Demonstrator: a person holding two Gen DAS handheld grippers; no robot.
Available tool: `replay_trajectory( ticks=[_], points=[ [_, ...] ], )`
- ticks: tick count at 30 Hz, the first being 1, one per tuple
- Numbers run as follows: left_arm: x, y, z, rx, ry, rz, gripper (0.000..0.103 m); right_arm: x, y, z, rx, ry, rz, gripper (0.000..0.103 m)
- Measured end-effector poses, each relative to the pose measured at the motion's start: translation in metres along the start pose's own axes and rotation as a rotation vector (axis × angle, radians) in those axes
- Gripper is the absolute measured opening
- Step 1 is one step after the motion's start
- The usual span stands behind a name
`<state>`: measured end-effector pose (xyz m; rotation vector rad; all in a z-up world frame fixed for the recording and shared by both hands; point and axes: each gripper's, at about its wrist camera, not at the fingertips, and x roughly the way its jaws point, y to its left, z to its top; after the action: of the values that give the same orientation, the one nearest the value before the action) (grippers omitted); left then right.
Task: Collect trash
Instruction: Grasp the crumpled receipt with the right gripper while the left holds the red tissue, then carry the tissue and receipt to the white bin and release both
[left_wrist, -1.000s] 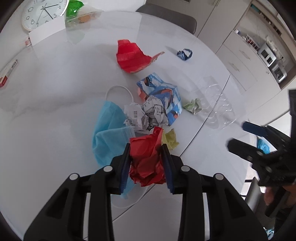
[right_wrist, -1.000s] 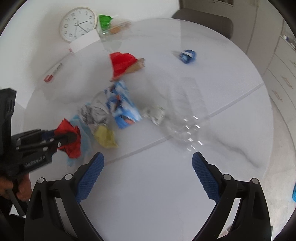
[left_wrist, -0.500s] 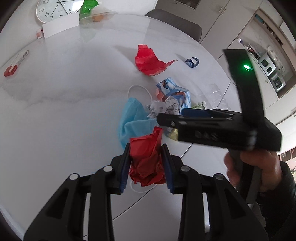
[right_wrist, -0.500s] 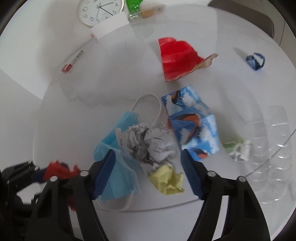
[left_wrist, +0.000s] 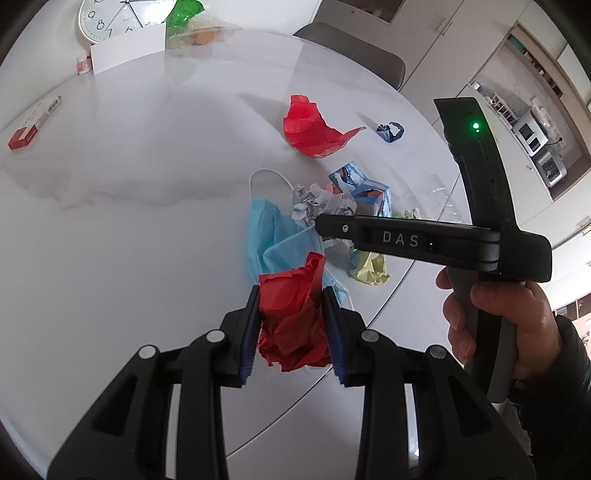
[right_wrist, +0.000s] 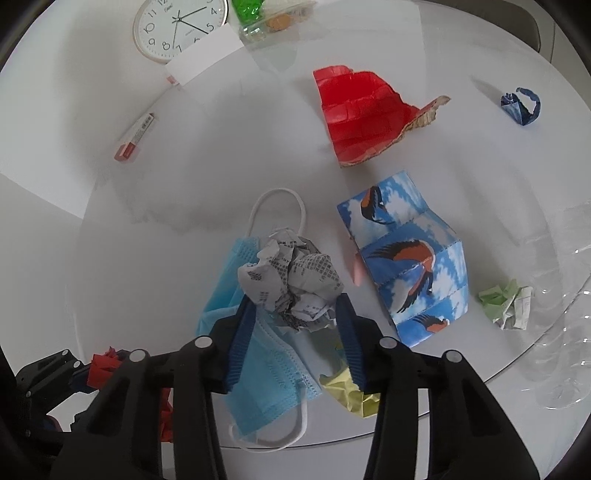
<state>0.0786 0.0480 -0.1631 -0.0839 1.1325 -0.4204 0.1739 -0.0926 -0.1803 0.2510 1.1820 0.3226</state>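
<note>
My left gripper is shut on a crumpled red paper, held just above the white table. My right gripper points down at the trash pile. Its jaws are closing on a crumpled printed paper ball, and the pads touch both of its sides. The ball lies on a blue face mask. A yellow paper wad sits under the right finger. In the left wrist view one of the right gripper's fingers crosses in front of the pile.
A bird-printed blue carton, a torn red paper piece, a green-white wad, a small blue wrapper and a clear plastic bottle lie nearby. A clock and a red-white pack sit at the far side.
My right gripper swung left over the pile, came down and narrowed from wide open around the printed paper ball. The left gripper drifted a little, still holding the red paper.
</note>
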Motion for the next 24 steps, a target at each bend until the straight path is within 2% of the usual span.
replay_trajectory(
  ticks=[8,13,19,24],
  points=[
    [-0.01,0.0,-0.005,0.023,-0.004,0.001,0.032,-0.01,-0.001,0.002,0.024,-0.052,-0.006,0.04],
    [-0.018,-0.008,-0.004,0.064,-0.004,-0.013,0.032,-0.054,-0.013,-0.01,0.038,-0.123,-0.008,0.04],
    [-0.026,-0.049,-0.003,0.18,-0.003,-0.062,0.032,-0.126,-0.037,-0.063,0.108,-0.221,-0.057,0.04],
    [-0.024,-0.117,-0.013,0.328,0.032,-0.151,0.032,-0.186,-0.082,-0.146,0.242,-0.254,-0.168,0.04]
  ],
)
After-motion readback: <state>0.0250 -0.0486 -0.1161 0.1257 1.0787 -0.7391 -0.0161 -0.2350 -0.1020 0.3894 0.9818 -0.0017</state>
